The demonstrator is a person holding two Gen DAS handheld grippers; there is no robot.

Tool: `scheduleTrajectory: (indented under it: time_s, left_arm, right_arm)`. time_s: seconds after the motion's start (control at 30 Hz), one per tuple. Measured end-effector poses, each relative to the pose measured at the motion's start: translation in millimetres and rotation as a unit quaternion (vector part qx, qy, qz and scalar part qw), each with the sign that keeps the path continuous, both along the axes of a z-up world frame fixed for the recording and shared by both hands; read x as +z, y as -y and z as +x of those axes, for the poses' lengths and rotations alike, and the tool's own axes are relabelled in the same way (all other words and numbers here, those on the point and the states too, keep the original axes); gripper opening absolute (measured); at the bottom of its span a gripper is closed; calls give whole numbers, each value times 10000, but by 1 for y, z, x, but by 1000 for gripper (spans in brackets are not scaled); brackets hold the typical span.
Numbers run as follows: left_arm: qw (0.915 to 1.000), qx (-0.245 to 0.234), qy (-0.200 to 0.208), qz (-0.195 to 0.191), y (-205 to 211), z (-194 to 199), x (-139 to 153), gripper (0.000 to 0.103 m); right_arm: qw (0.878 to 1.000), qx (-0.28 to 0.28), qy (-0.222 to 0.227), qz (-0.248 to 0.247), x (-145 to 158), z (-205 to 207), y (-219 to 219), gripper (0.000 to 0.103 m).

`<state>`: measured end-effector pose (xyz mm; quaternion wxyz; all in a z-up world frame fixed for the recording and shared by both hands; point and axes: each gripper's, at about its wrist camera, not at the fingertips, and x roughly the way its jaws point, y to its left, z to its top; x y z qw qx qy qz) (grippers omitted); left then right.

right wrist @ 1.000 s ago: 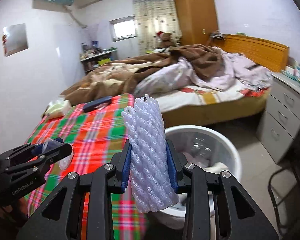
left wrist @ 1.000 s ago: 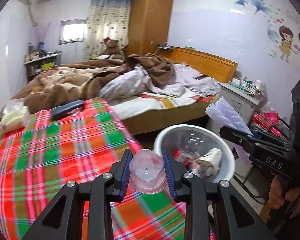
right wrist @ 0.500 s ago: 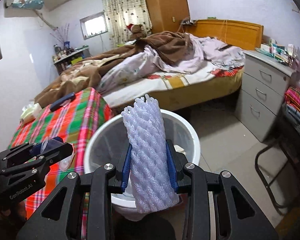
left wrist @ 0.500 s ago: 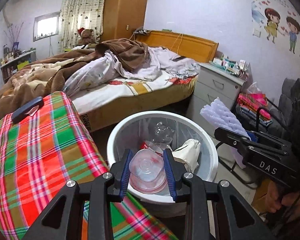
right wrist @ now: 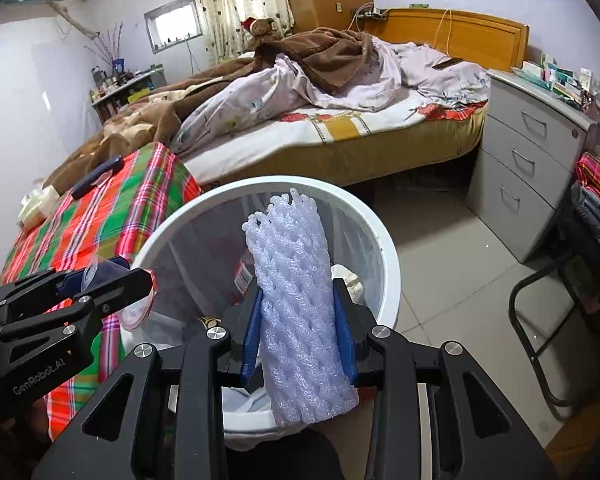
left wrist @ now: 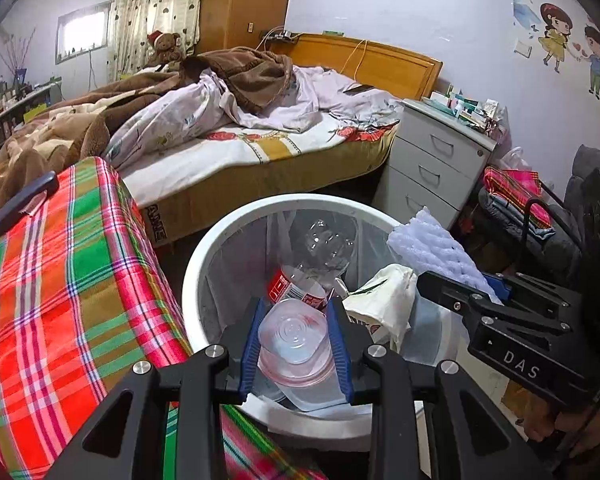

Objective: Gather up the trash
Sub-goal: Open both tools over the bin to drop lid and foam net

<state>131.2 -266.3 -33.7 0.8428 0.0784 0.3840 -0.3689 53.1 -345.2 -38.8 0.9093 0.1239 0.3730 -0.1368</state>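
Cup: clear plastic cup, pinkish at its rim, lying sideways with its ringed base toward the camera, clamped between the blue pads of the left tongs above the near rim of the bin.
Foam net: white foam fruit net, a ribbed mesh sleeve frayed at its top end, standing upright and clamped at mid-length in the right tongs, also above the bin's near side.
Bin: round white trash bin lined with a clear bag, on the floor just beside the table.
Bin contents: crushed clear bottle with a red label, crumpled cream paper wrapper to its right.
Table: red, green and orange plaid cloth covers the table; a dark flat object lies at its far edge.
Other tongs in view: the right tongs with the foam net enter the left wrist view from the right, a hand gripping the handle.
Surroundings: unmade bed with a brown blanket behind the bin; grey drawer unit to its right; a black metal chair frame stands on the tiled floor right of the bin.
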Motion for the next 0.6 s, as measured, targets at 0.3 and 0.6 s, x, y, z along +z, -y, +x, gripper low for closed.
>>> scheduleTrajectory:
  time_s: [0.3,0.6]
  left_arm:
    - [10000,16,-87,-40,5,10,-7,58]
    - [9997,203,106,18,-6,2,2,59]
  right_arm:
    - [10000,42,-83,9,-6,7,5,60]
    - [9999,49,156,-4,3,0,-1,62]
